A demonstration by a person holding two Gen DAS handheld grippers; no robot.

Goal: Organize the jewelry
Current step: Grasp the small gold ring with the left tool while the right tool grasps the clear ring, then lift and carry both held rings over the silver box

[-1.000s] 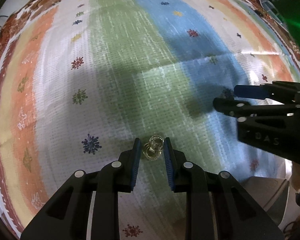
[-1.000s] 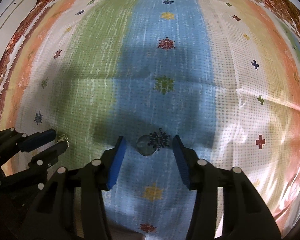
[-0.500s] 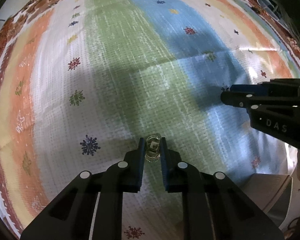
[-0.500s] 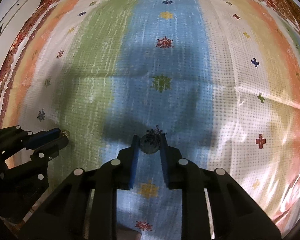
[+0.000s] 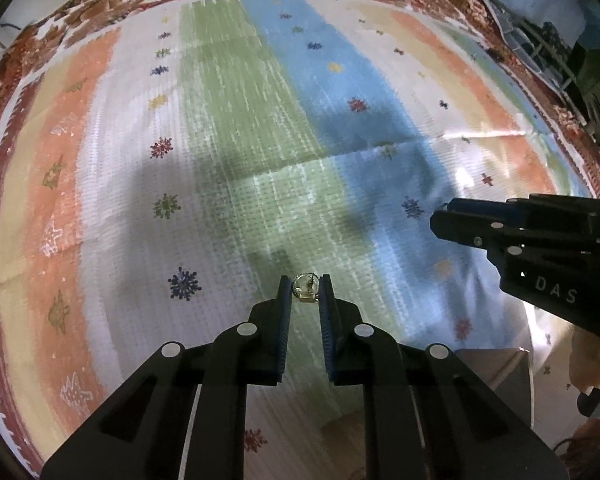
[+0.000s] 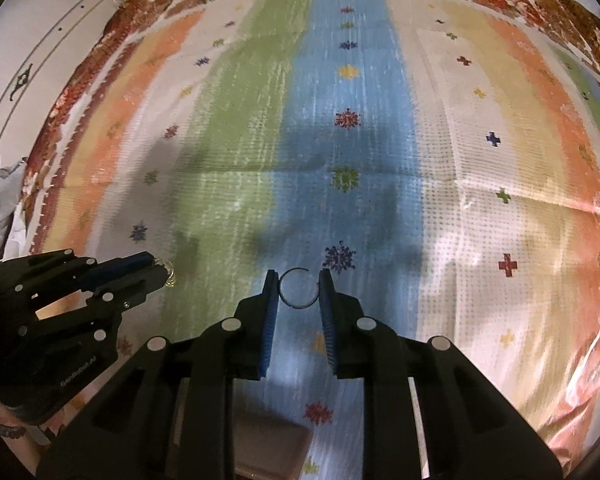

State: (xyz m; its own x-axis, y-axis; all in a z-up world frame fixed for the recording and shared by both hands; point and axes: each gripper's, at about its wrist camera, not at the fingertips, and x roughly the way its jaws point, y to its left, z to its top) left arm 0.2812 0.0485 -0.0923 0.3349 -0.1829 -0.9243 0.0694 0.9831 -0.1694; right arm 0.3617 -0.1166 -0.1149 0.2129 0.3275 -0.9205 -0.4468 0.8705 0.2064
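- One striped cloth (image 5: 236,128) with small flower motifs is seen spread across the table, filling both views.
- Low at the right wrist view's edge, part of a brown box (image 6: 268,444) is glimpsed.
- Between the closed-in fingers of the left gripper (image 5: 305,289), a small gold earring (image 5: 306,287) is clamped, over the green stripe.
- At the right gripper (image 6: 298,289), a thin dark ring (image 6: 297,288) is pinched upright between the blue pads (image 6: 269,320), over the blue stripe.
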